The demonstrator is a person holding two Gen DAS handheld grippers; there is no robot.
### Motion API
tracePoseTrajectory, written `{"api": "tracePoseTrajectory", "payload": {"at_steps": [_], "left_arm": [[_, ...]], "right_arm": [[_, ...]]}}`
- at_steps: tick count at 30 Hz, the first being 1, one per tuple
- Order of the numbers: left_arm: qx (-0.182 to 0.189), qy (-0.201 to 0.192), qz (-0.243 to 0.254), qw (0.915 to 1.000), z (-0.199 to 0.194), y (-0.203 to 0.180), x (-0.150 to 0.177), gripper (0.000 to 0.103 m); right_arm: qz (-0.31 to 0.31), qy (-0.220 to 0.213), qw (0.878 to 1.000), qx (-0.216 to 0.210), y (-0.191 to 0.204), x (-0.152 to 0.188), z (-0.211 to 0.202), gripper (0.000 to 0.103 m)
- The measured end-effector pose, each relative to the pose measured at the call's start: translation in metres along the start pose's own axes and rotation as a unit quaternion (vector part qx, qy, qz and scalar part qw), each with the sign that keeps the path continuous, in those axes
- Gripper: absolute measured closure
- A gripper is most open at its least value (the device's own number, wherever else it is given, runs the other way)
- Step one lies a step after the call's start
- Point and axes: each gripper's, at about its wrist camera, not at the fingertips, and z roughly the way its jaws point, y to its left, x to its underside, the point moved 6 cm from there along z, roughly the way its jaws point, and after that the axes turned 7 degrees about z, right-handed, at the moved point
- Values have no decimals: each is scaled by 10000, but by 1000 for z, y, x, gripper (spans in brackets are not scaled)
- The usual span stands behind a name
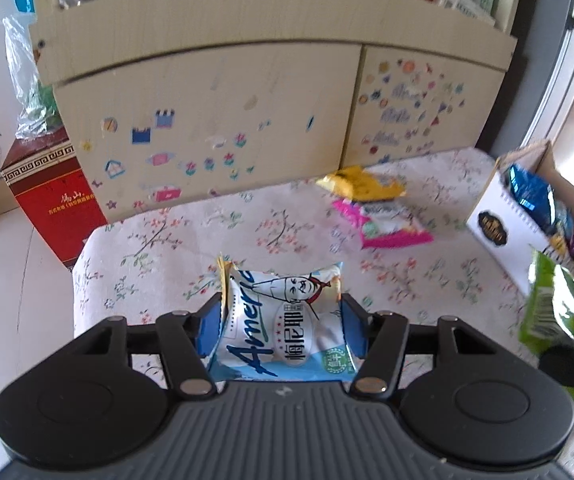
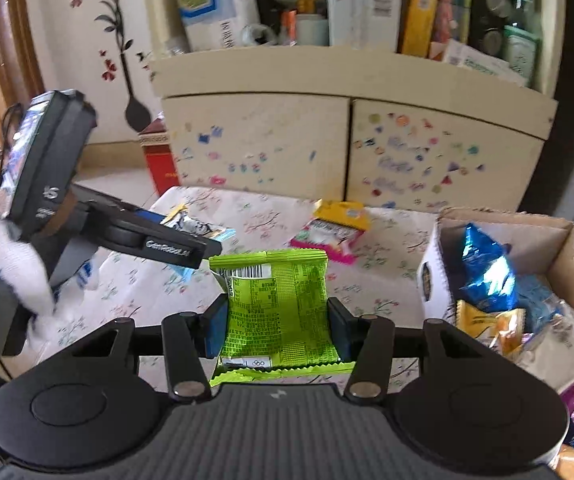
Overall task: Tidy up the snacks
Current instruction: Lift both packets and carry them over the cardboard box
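Two close wrist views, shared table (image 1: pixel 295 216).

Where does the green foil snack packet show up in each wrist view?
Left wrist view: green foil snack packet at the right edge, partly cut off.
Right wrist view: centre foreground, gripped between the right gripper's jaws.
Shared landmark: the pink-and-white snack packet lying on the floral tablecloth.

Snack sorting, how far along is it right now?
Partly done. The cardboard box already holds several packets, a blue bag among them. In hand: the left claw grips a white packet, and the right claw grips a green packet. Left: a yellow packet and a pink packet lie on the table.
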Motion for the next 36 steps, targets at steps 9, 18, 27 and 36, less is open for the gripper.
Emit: {"api": "tracePoseTrajectory", "payload": {"at_steps": [9, 18, 27, 36], "left_arm": [[58, -194, 37, 9998, -5, -18, -17, 44], [135, -338, 47, 9993, -11, -36, -27, 44], [294, -579, 245, 9976, -19, -62, -34, 44], [437, -720, 229, 9962, -22, -80, -36, 44]], "right_arm": [[469, -292, 9981, 286, -23, -17, -11, 46], [717, -476, 9953, 453, -40, -24, -22, 46], [987, -634, 9913, 596, -60, -27, -35, 46], [1467, -1083, 9805, 728, -98, -38, -68, 45]]}}
